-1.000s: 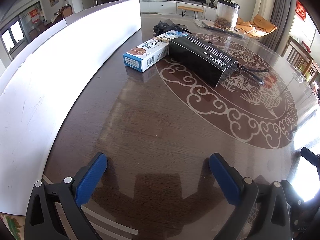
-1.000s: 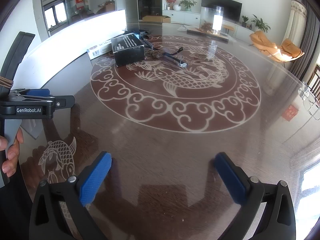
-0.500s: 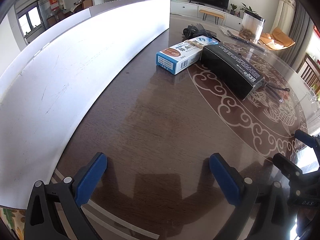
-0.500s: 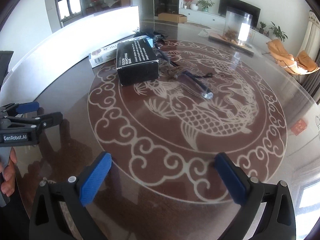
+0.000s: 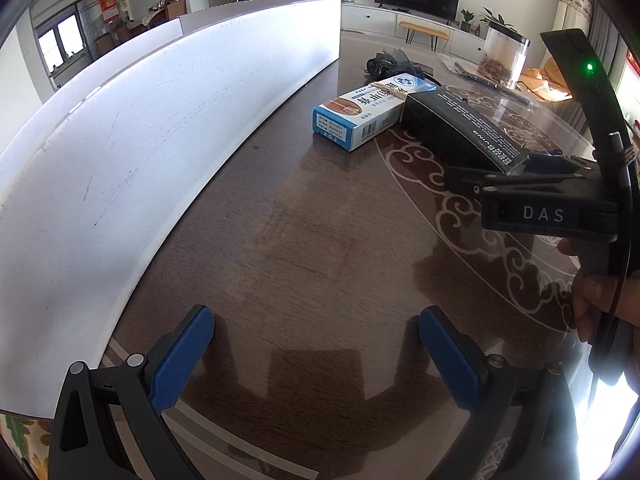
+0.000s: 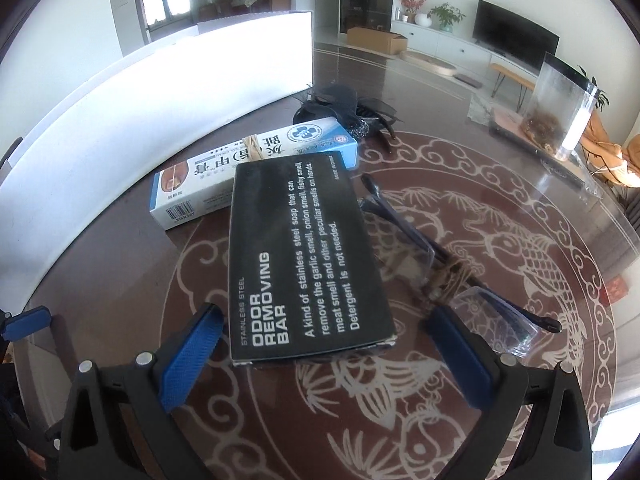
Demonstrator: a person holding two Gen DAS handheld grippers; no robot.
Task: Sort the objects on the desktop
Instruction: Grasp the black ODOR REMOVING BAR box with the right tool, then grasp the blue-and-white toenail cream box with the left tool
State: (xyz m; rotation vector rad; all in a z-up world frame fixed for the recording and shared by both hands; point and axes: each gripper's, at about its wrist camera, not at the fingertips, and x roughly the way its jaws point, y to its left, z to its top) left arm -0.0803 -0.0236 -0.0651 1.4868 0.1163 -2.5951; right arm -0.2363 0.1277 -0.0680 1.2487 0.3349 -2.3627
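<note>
Right gripper [image 6: 320, 350] wide open, blue pads either side of the near end of the black box [image 6: 306, 264], not clamped on it yet as far as can be seen. Box flat on the dark round table [image 6: 500, 420], label up, "ODOR REMOVING BAR" readable. Just behind it and touching, a white-and-blue carton [image 6: 256, 160] with a rubber band round the middle, lying along the white board [image 6: 160, 92] but apart from it. To the right of the box, a pair of glasses [image 6: 460, 280] with string tied around, arms splayed. Further back, a black hair clip thing [image 6: 344, 110], and off to the right a clear container [image 6: 564, 108]. Left gripper [image 5: 316, 356] also spread open, gripping nothing, hovering over bare tabletop near the board, well short of both boxes. Same carton [image 5: 364, 114] and black box [image 5: 460, 128] up ahead from that side.
</note>
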